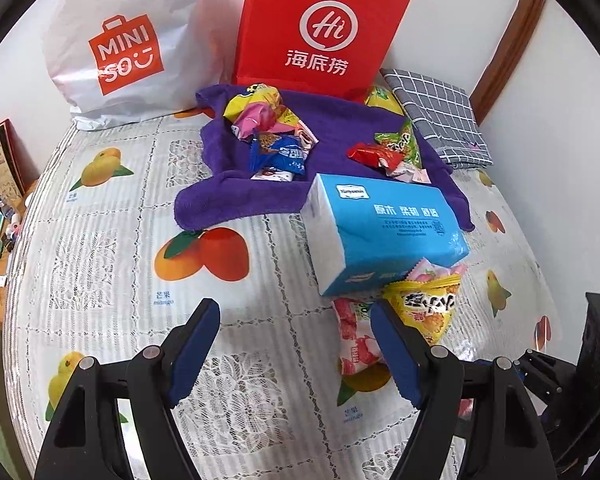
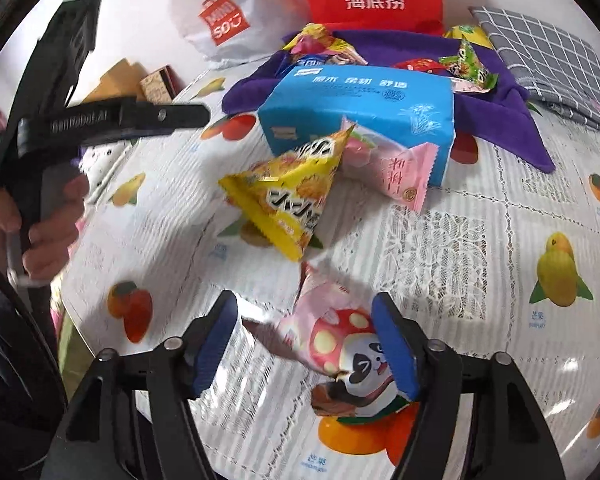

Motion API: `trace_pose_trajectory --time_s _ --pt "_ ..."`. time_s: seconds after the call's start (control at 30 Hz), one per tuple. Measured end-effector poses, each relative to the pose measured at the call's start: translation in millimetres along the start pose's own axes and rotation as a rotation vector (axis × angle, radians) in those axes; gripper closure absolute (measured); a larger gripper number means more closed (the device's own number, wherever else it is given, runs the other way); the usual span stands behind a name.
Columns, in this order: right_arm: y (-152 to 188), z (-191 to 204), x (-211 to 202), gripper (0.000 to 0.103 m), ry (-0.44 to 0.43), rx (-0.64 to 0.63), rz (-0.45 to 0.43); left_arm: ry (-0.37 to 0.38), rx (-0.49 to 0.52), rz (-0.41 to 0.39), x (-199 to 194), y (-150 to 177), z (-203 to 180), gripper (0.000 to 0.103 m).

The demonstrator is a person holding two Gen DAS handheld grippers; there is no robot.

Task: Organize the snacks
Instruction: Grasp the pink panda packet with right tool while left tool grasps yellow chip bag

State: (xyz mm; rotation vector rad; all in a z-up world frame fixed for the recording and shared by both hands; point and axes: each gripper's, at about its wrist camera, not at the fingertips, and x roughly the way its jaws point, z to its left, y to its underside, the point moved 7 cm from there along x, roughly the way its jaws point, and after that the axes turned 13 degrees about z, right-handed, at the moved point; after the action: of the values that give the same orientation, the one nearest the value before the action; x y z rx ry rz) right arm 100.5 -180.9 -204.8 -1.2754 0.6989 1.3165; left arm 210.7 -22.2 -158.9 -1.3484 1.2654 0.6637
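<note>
While three snack packets lie at frame centre, the right gripper (image 2: 304, 344) gapes around the pink panda packet (image 2: 340, 344), unclamped. Left gripper (image 1: 296, 344) stands open, empty.

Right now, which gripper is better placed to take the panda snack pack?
Right. The right gripper is open with the panda snack pack between its fingers. The left gripper is open over bare tablecloth.

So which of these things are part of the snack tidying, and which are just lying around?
Part of the job:
panda snack packet
yellow snack packet
pink snack packet
snack piles on the purple towel

Just lying about:
blue tissue pack
red bag
white bag
grey checked cloth
</note>
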Motion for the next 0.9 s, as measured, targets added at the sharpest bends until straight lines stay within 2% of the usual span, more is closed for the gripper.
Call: trace_pose_trajectory --time_s 0.17,0.2,0.23,0.27,0.33,0.37,0.43,0.57,0.7,0.8,0.9 --pt "9 -1 12 0.035 0.031 -0.029 0.028 -0.002 0.015 0.005 2 4 -7 0.027" --pt "9 -2 12 0.039 0.033 -0.028 0.018 -0.001 0.016 0.005 3 5 -8 0.027" --pt "9 -3 12 0.050 0.038 -0.033 0.008 0.001 0.016 0.006 3 6 -9 0.027" --pt "9 -4 11 0.056 0.057 -0.039 0.003 0.006 0.018 0.010 5 7 -11 0.027" --pt "9 -8 11 0.059 0.069 -0.040 0.007 0.012 0.025 0.015 7 8 -15 0.027" --pt "9 -10 9 0.065 0.067 -0.037 0.006 0.017 0.029 0.018 9 8 -17 0.027" --pt "9 -18 4 0.068 0.074 -0.020 -0.005 0.029 0.038 0.021 10 9 -23 0.027" --pt "7 -43 -7 0.068 0.117 0.034 -0.030 0.067 0.072 0.041 16 5 -43 0.027" --pt "4 -74 -14 0.067 0.145 0.118 -0.049 0.060 0.140 0.046 20 5 -67 0.027" --pt "1 -92 -18 0.059 0.137 0.168 -0.060 0.048 0.188 0.069 31 9 -86 0.027" --pt "3 -99 -24 0.045 0.129 0.177 -0.063 0.011 0.226 0.085 44 13 -98 0.030"
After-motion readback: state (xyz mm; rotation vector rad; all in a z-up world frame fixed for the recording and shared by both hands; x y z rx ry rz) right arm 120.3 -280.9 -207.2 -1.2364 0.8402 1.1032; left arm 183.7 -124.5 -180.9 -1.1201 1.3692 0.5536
